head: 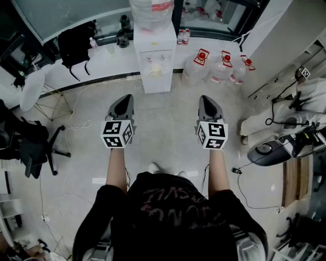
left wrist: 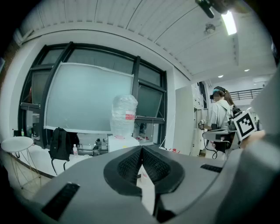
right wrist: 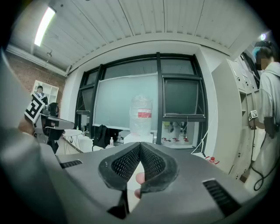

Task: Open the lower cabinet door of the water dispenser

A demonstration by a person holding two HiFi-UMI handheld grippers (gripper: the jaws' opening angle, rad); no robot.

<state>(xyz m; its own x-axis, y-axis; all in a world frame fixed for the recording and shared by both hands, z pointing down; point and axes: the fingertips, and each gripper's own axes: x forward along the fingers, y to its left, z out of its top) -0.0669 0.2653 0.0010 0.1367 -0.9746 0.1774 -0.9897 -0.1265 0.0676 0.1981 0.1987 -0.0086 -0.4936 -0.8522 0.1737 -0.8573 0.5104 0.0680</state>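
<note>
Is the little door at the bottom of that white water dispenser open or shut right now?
Shut: the lower cabinet door of the white water dispenser lies flush, no panel swung out.

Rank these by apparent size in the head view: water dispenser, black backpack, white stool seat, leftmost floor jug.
1. Water dispenser
2. Black backpack
3. White stool seat and leftmost floor jug: too alike to rank.

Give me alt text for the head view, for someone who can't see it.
From above, a person holds the left gripper and right gripper side by side, both shut and empty, pointing toward a white water dispenser ahead by the window. Its lower cabinet door looks closed; three water jugs stand on the floor to its right.
</note>
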